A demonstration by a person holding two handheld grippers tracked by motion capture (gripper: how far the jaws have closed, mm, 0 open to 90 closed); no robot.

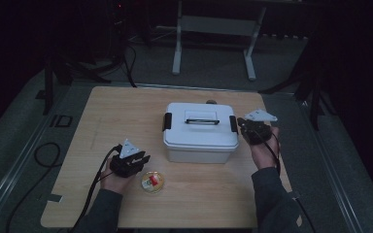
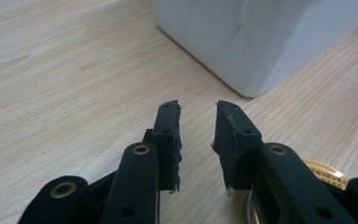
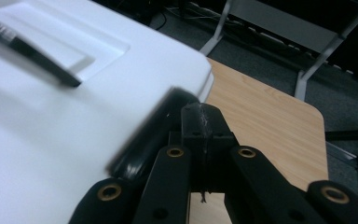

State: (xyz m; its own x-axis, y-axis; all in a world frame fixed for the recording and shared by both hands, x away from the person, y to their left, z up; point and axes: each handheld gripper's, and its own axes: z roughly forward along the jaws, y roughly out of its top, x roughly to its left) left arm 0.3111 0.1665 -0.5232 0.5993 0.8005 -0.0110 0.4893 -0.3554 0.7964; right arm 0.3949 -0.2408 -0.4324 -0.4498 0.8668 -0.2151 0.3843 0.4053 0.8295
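A white lidded box (image 1: pixel 201 133) with a black handle (image 1: pixel 202 121) and black side latches stands mid-table. My right gripper (image 1: pixel 243 125) is at its right end, beside the right latch (image 3: pixel 149 135). Its pads meet with nothing between them (image 3: pixel 200 112), just above the lid (image 3: pixel 51 140). My left gripper (image 1: pixel 143 158) rests low on the table left of the box's front corner (image 2: pixel 261 42). Its jaws stand a narrow gap apart and hold nothing (image 2: pixel 198 116). A small round yellow-rimmed container (image 1: pixel 153 182) with something red inside lies by my left hand, and its rim (image 2: pixel 328 170) peeks out behind the right jaw.
The light wooden table (image 1: pixel 126 111) has bare room to the left of and behind the box. A white metal frame (image 1: pixel 213 29) stands on the dark floor beyond the far edge. Cables (image 1: pixel 43 155) trail off the table's left side.
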